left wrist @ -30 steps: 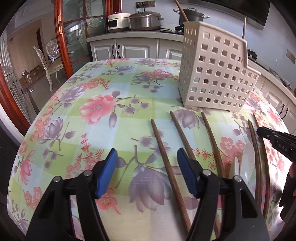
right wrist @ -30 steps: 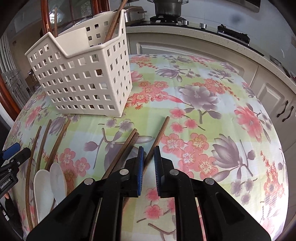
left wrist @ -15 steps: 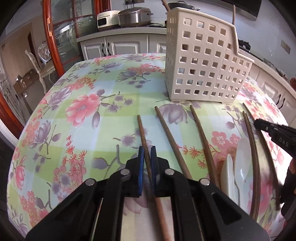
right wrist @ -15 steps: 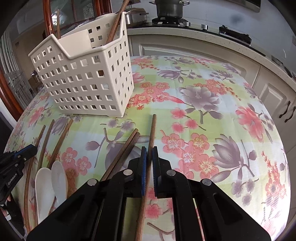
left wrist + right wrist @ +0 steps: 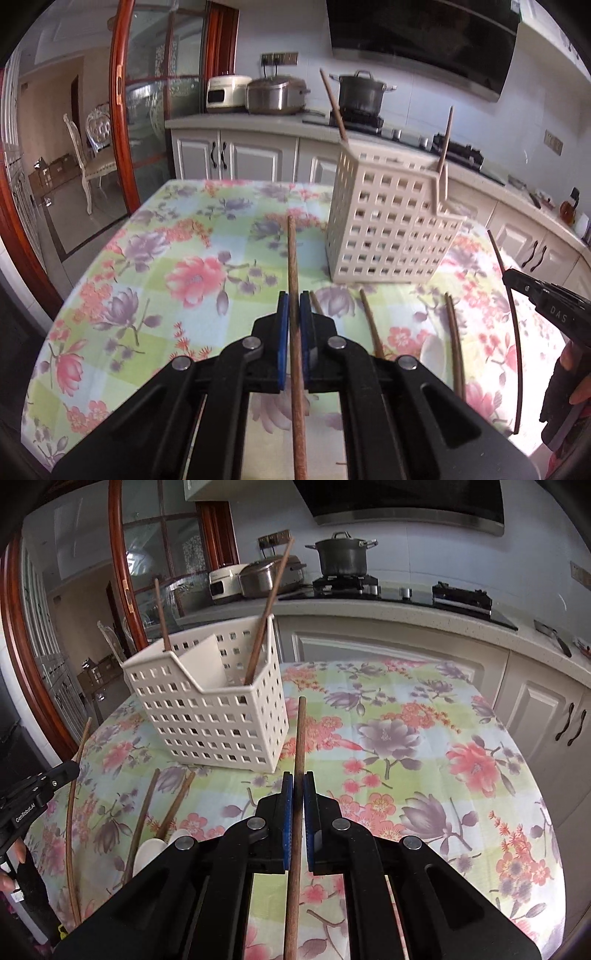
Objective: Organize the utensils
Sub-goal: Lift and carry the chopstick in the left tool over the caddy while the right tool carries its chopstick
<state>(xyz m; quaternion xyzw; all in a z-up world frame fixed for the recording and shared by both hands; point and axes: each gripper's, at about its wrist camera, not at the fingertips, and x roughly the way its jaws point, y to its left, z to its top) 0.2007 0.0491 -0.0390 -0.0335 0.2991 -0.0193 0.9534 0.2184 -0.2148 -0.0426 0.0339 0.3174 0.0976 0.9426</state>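
Observation:
My left gripper [image 5: 294, 306] is shut on a brown wooden chopstick [image 5: 293, 258] and holds it above the table, tip forward, left of the white perforated utensil basket [image 5: 391, 229]. My right gripper [image 5: 297, 788] is shut on another wooden chopstick [image 5: 300, 734], raised beside the basket's [image 5: 214, 716] right corner. Two chopsticks stand inside the basket [image 5: 267, 605]. Several chopsticks [image 5: 371, 325] and two white spoons [image 5: 153, 851] lie on the floral tablecloth in front of the basket.
The round table's edge [image 5: 554, 812] curves close on the right. A kitchen counter with a pot [image 5: 341, 555] and cookers [image 5: 275, 94] runs behind. A chair [image 5: 92, 162] stands beyond the glass door at left.
Both grippers have lifted their chopsticks off the table and risen toward the basket. A second ago the left gripper was open; it has closed on its chopstick.

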